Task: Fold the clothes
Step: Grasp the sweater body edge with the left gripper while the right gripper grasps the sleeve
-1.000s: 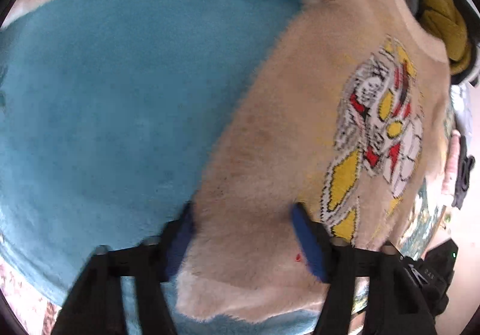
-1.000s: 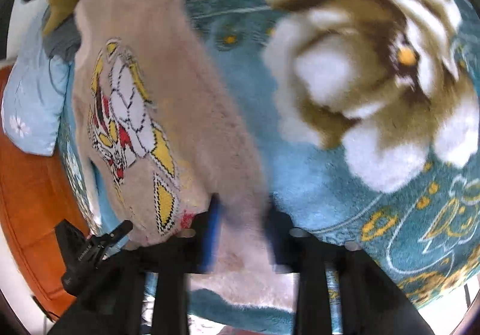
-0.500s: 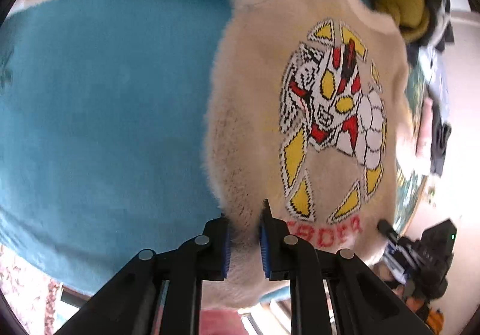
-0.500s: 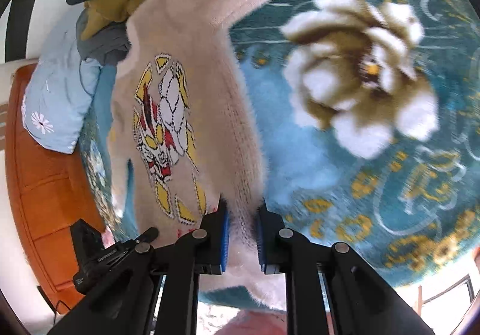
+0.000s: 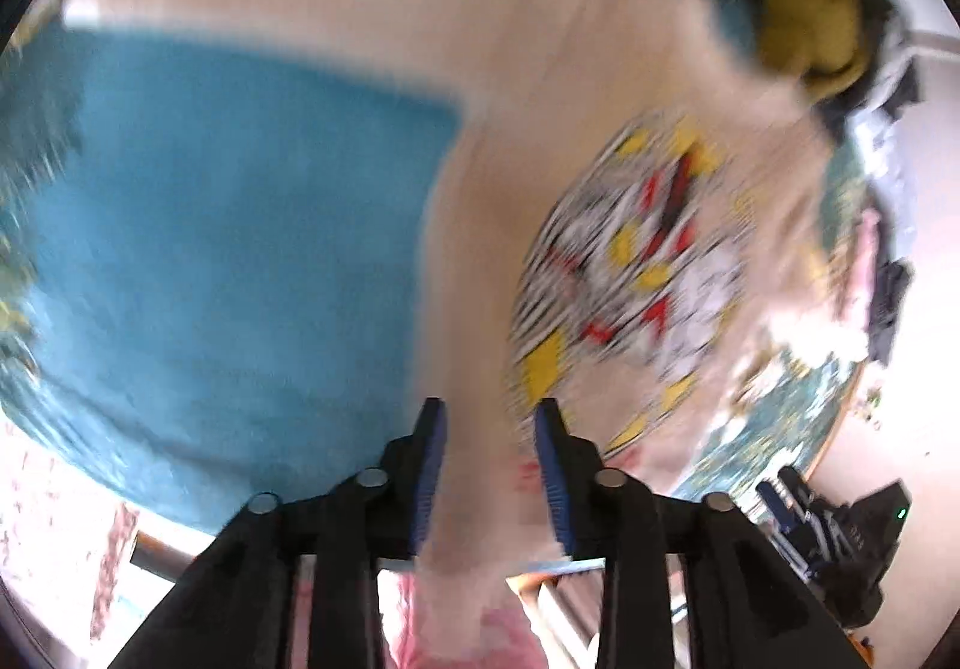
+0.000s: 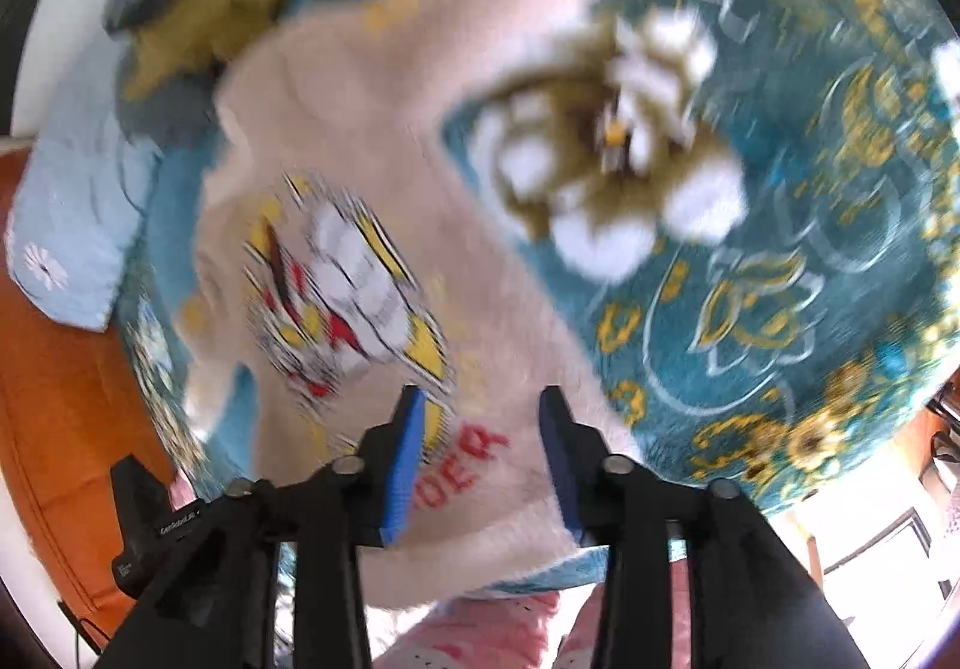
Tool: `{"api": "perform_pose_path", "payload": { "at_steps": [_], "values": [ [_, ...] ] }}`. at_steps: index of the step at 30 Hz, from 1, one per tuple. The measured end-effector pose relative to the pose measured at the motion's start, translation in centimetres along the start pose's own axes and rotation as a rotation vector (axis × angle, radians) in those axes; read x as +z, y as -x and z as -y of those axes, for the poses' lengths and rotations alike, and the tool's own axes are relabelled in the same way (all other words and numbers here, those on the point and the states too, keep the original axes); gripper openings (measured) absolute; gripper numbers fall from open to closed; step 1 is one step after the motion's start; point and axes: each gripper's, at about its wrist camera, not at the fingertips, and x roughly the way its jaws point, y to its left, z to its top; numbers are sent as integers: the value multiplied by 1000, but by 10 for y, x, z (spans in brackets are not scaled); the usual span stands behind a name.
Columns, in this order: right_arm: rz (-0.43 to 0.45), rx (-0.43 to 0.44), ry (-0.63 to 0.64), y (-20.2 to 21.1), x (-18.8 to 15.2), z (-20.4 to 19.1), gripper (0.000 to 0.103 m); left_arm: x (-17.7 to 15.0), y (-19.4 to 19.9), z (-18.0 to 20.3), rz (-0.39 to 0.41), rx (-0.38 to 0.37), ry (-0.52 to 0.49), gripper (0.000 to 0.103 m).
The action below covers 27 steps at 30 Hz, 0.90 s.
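Observation:
A beige fluffy sweater (image 5: 570,87) with a red, yellow and white robot print (image 5: 636,261) lies spread on a teal blanket (image 5: 240,249). My left gripper (image 5: 487,408) hovers above the sweater's left hem side. Its jaws are opening, and the beige fabric shows in the gap, blurred, with no pad pressing on it. In the right wrist view the sweater (image 6: 360,117) and its print (image 6: 348,285) lie flat. My right gripper (image 6: 482,394) hangs over the hem with red lettering, its jaws opening and nothing gripped.
A pile of yellow, grey and dark clothes (image 5: 804,27) sits beyond the sweater's collar. A light-blue pillow (image 6: 72,225) and an orange surface (image 6: 54,417) lie to the left. The flowered blanket (image 6: 780,249) stretches right. Pink clothing of a person (image 6: 492,633) shows below.
Half a second ago both grippers were shut on the sweater's hem. Now both sets of jaws stand apart, the fabric is released, and both grippers have risen away from the bed.

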Motion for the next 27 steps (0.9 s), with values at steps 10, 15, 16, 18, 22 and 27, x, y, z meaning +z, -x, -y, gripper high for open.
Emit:
{"api": "perform_pose_path", "payload": {
  "at_steps": [10,15,16,18,22,27],
  "values": [
    [376,257,-235,143,51,71,72,61,143,48,410,-171,-3,64],
    [437,380,-343,152,91,127,82,50,158,69,493,-166,124,64],
    [426,397,-356,151,103,138,82,45,160,73,510,-165,161,64],
    [365,406,-374,139,131,158,82,35,163,80,543,-162,233,64],
    [257,387,-391,113,185,192,82,14,162,101,510,-128,323,64],
    [202,366,-403,81,234,218,82,-15,169,116,526,-71,388,64]
  ]
}}
